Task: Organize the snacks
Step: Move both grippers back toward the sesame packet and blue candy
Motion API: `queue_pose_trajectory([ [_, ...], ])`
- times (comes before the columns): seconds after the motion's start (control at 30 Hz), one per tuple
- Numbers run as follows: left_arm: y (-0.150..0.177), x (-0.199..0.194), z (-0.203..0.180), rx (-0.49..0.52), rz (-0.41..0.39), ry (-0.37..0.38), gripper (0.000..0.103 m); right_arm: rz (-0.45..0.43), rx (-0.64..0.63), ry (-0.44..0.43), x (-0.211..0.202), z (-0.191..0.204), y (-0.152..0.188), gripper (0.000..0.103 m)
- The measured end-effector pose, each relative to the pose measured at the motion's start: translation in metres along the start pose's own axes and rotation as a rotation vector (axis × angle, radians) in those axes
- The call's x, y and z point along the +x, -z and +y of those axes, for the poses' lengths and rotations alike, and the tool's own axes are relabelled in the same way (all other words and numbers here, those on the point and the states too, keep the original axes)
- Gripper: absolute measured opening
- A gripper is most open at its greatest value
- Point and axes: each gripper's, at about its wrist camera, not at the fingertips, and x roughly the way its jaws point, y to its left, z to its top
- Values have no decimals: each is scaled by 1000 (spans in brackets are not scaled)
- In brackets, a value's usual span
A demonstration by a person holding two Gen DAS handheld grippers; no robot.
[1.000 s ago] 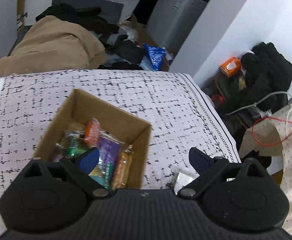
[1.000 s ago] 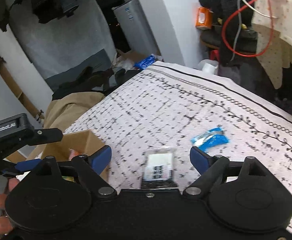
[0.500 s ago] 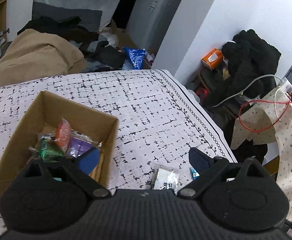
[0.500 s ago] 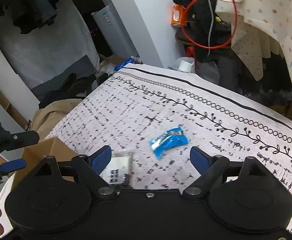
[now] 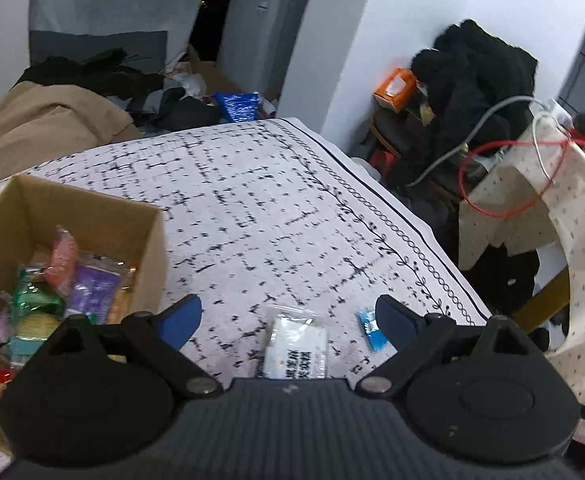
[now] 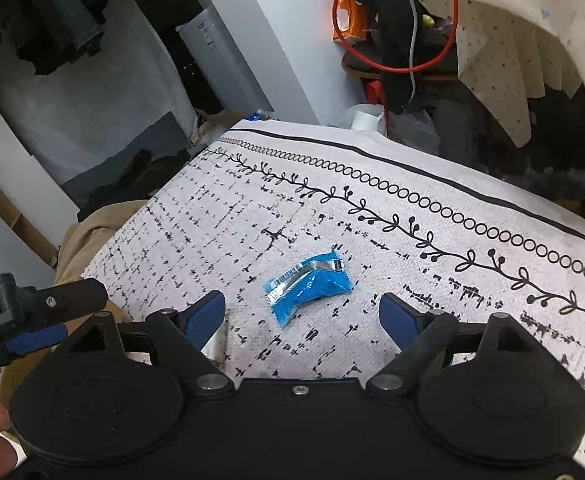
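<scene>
Blue snack packet (image 6: 308,284): a small, crinkled foil-and-plastic wrapper with a silvery sealed band, bent into a shallow V. It lies flat on the tablecloth (image 6: 412,240), its long axis running from the near left toward the far right in the right wrist view. In the left wrist view the same packet (image 5: 370,326) sits just beside the right fingertip.

White snack pouch (image 5: 296,344): a clear, glossy rectangular bag holding a white block, black print at its near end. It lies flat with its long axis pointing away from the left gripper (image 5: 288,316), between the fingers, near but apart from the blue packet.

Right gripper (image 6: 302,312): blue-padded fingers spread wide, holding nothing, above the cloth with the blue packet just ahead between them. The left gripper is likewise spread and empty.

Cardboard box (image 5: 148,240): open-topped, plain brown, standing on the cloth left of the pouch, holding assorted wrapped snacks (image 5: 64,280) in green, purple and pink.

Tablecloth: coarse white weave, black dashed grid, vine-and-ring border.
</scene>
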Motion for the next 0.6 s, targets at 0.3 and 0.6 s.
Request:
queue_pose_trajectory([
  [0.3, 7, 23, -16, 67, 29, -34, 93, 48, 26, -34, 25, -12, 4, 68],
  [0.6, 18, 55, -29, 78, 80, -59, 92, 53, 21, -8, 40, -20, 1, 62],
])
